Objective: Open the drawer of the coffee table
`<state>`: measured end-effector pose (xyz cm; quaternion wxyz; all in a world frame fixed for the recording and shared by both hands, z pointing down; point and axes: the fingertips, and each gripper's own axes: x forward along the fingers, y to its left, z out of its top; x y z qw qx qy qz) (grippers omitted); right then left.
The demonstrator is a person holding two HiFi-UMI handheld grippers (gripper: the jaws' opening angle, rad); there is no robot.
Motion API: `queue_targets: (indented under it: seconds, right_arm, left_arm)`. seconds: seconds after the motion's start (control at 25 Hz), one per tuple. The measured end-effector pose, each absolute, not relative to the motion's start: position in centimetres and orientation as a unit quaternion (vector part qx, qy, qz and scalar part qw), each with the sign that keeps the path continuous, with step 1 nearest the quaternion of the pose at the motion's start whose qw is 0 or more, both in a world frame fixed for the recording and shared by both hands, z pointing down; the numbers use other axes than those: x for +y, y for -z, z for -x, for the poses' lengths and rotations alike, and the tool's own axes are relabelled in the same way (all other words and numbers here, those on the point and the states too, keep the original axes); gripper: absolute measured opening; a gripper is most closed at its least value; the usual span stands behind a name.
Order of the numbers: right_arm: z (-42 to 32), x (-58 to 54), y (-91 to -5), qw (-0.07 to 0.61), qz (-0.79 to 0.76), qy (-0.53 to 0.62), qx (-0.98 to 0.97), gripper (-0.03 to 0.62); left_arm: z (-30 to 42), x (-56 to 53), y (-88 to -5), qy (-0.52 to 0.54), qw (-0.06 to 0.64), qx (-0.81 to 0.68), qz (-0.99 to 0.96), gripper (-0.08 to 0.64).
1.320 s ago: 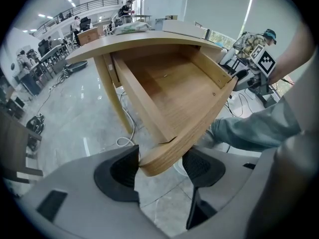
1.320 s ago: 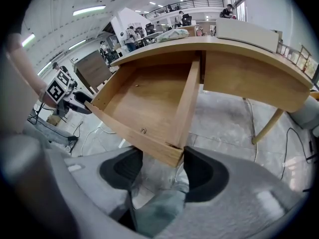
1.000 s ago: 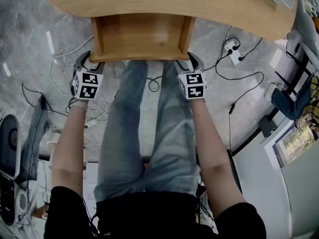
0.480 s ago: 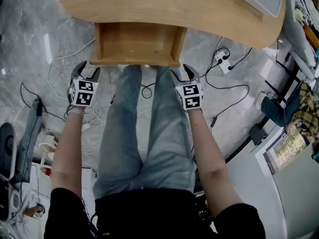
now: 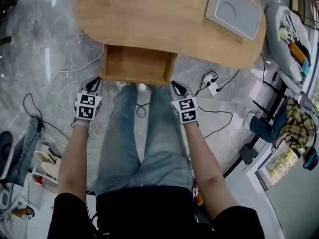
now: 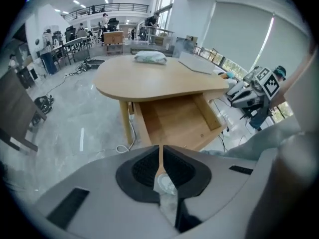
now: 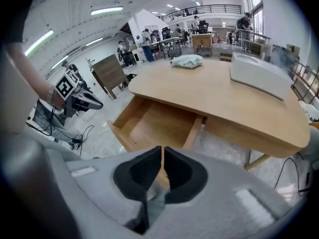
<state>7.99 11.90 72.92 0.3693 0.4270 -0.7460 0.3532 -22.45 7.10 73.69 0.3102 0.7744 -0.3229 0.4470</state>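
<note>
Near open drawer (image 5: 137, 64): left claw (image 5: 93, 82), right claw (image 5: 178, 86) just closed, empty.

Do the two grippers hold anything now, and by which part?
Nothing is held. The left gripper and right gripper have just closed on nothing, apart from the open light-wood drawer.

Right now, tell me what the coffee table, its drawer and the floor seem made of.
Coffee table: pale wood or wood veneer, matte, with faint grain.
Drawer: the same light wood, with plain board sides and bottom.
Floor: grey stone or stone-look tile, polished; it shows veining and light reflections.
</note>
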Motion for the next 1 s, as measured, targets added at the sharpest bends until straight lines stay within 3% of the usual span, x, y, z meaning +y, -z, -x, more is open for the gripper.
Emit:
queue_targets:
  seconds: [0.08,0.36,1.0]
  right_arm:
    - [-7.6,10.6,-71.0,0.359,-0.423,-0.344,-0.757,-0.001]
    - [-5.9,6.9,-64.2,0.331,-0.411,-0.316,-0.788,-0.002]
    - [-2.5,1.0,-47.7,0.261,-0.401,-0.271,-0.835,-0.002]
  left_arm:
    - [21.7,6.4,-71.9,-0.419,0.325,-0.327,-0.782,0.027]
    - [20.0,4.3,-65.0,-0.351,0.343,-0.351,-0.797,0.015]
    - [17.1,0.9,-48.4,-0.251,0.318,-0.399,-0.823,0.015]
